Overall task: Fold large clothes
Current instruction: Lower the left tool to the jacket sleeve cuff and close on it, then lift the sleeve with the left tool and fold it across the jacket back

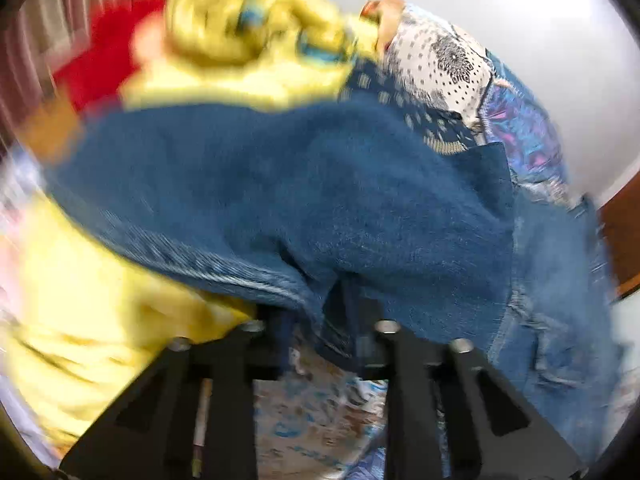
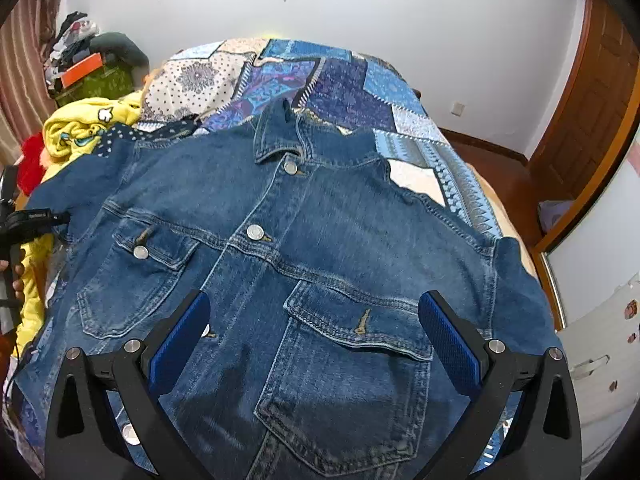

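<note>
A blue denim jacket [image 2: 304, 248] lies front up on the patchwork bedspread [image 2: 344, 80], collar toward the wall. My right gripper [image 2: 314, 332] is open above the jacket's lower front, its blue pads either side of the right chest pocket [image 2: 352, 376]. In the blurred left wrist view, my left gripper [image 1: 320, 328] is shut on a fold of the jacket's sleeve [image 1: 280, 184], which is lifted off the bed. The left gripper also shows at the left edge of the right wrist view [image 2: 32, 220].
A yellow garment [image 2: 80, 128] and a red one [image 2: 30, 160] are piled at the bed's left side. Boxes and clothes [image 2: 88, 64] stack in the far left corner. A wooden door [image 2: 592, 112] stands at the right, a white cabinet [image 2: 600, 360] beside it.
</note>
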Motion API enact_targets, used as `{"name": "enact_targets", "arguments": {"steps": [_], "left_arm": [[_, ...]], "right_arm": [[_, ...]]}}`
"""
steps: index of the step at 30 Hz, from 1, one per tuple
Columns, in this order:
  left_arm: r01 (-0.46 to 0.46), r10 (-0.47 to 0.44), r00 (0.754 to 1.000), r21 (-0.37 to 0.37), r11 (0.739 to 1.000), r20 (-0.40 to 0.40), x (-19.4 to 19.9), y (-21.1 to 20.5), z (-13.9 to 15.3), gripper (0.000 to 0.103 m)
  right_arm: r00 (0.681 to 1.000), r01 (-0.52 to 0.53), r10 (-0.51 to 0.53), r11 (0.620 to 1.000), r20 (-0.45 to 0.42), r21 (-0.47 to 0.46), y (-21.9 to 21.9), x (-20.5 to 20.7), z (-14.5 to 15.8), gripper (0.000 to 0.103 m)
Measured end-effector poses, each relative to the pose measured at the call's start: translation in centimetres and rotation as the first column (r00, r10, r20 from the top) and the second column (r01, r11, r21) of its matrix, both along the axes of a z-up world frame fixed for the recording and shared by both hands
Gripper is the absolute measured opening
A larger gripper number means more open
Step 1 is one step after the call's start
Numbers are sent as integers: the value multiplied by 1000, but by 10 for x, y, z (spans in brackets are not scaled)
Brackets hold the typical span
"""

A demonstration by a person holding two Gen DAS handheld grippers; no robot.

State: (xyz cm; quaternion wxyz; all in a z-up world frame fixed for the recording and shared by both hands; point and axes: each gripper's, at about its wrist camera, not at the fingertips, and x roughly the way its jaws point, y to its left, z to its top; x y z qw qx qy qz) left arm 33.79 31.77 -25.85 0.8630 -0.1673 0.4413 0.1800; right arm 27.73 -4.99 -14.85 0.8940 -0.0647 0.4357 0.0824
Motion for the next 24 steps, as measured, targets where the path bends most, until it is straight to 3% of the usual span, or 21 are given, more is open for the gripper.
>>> {"name": "enact_targets", "arguments": {"steps": [2, 3, 8, 12, 18, 21, 24], "left_arm": [[10, -16, 999, 142, 990, 42, 1, -15, 26, 9], [10, -21, 998, 167, 986, 65, 1, -19, 38, 8], [65, -100, 978, 187, 980, 183, 9, -46, 100, 8], [186, -227, 950, 196, 963, 212, 14, -93, 121, 8], [401, -426, 893, 172, 900, 145, 19, -181, 96, 8], [484, -491, 867, 91, 870, 85, 22, -213, 68, 8], [500, -500, 866, -7, 866, -2, 26, -230, 34, 8]], "right_arm": [[1000, -1, 1, 1000, 13, 8, -3, -3, 5, 103], [1000, -1, 0, 1000, 19, 12, -4, -5, 7, 103], [999, 10, -13, 999, 51, 48, -15, -16, 20, 103], [997, 22, -28, 996, 69, 87, -27, -27, 30, 103], [996, 44, -54, 991, 72, 126, -47, -40, 36, 103], [995, 54, -65, 989, 77, 140, -59, -46, 39, 103], [993, 67, -80, 986, 84, 153, -68, -51, 41, 103]]}}
